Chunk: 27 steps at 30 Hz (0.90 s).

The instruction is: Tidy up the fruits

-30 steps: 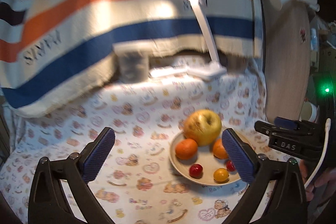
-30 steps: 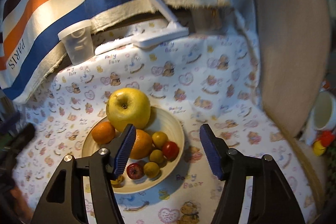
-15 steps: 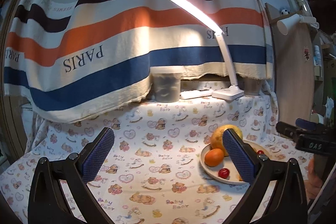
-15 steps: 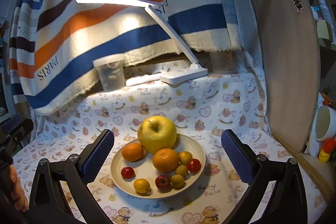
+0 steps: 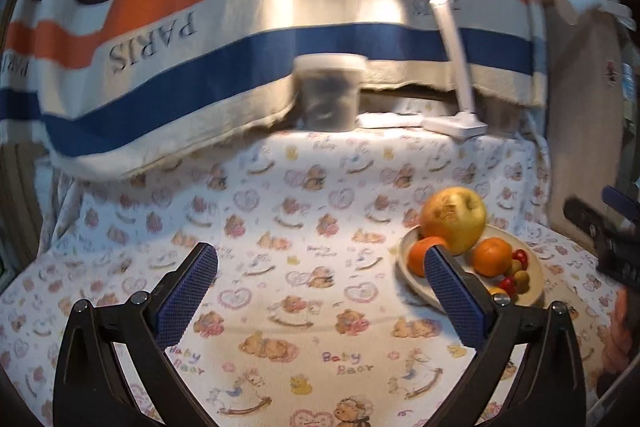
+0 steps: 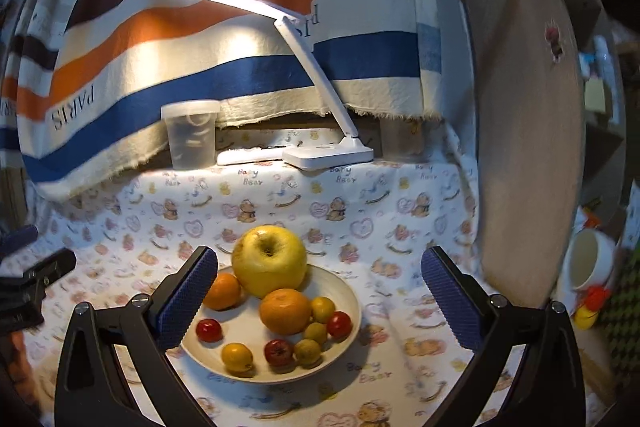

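Right wrist view has my right claw (image 6: 320, 291) spread wide and empty, with the plate (image 6: 352, 297) of fruit sitting just ahead between its fingers. The apple (image 6: 268, 261) rests at the far side of the plate, two oranges (image 6: 285, 311) in front of it, and small tomatoes (image 6: 209, 329) and yellow fruits (image 6: 237, 357) scattered nearest my pads. From the left wrist, my left claw (image 5: 320, 291) is also wide and empty, pointed at bare cloth (image 5: 280, 227); the plate lies off to its right, partly behind the right finger. I judge the apple heavy, hard and smooth, so I would take it across its widest part, pads level, or it may roll out. The oranges look firm with a grippy peel and should sit well in a mid-body hold. The tomatoes look thin-skinned and slick; a light squeeze at the middle seems safest, since they could burst or squirt away.
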Each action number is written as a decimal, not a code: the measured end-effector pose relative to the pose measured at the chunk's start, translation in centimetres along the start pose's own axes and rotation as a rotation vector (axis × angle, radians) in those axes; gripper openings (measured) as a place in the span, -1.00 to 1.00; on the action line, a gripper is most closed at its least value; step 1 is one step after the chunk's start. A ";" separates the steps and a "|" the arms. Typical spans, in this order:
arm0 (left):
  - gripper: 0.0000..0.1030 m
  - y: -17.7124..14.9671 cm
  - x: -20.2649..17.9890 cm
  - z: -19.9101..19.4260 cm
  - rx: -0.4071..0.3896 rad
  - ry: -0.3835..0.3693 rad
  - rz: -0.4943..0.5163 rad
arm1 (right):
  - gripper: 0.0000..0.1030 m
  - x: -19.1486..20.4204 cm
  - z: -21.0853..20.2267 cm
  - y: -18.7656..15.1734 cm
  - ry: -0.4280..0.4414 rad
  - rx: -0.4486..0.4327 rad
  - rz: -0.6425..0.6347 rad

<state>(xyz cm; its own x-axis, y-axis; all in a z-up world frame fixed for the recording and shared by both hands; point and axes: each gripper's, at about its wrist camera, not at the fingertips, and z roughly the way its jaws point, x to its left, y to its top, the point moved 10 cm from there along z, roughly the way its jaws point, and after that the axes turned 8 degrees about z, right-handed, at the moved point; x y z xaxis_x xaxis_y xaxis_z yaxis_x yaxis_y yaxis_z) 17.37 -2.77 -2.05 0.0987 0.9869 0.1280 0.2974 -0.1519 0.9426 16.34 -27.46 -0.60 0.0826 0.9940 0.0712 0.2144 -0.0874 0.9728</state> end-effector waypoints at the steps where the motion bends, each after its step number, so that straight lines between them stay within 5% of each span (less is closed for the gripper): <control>1: 0.99 0.0 -0.1 -0.2 -0.008 0.003 0.005 | 0.99 0.4 0.3 -0.3 0.005 0.023 -0.018; 5: 0.99 0.0 -0.5 -0.2 -0.006 -0.009 0.017 | 0.99 0.5 1.8 -1.4 0.024 0.104 0.000; 27: 0.99 0.0 -0.1 -0.1 0.000 -0.005 0.006 | 0.99 1.2 1.1 -1.4 0.053 0.086 -0.007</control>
<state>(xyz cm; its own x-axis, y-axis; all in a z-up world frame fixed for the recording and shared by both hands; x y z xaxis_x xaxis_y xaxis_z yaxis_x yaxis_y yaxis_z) 17.24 -2.84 -2.04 0.1056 0.9856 0.1320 0.2966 -0.1579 0.9419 17.20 -26.24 -2.17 0.0300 0.9965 0.0782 0.2978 -0.0836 0.9509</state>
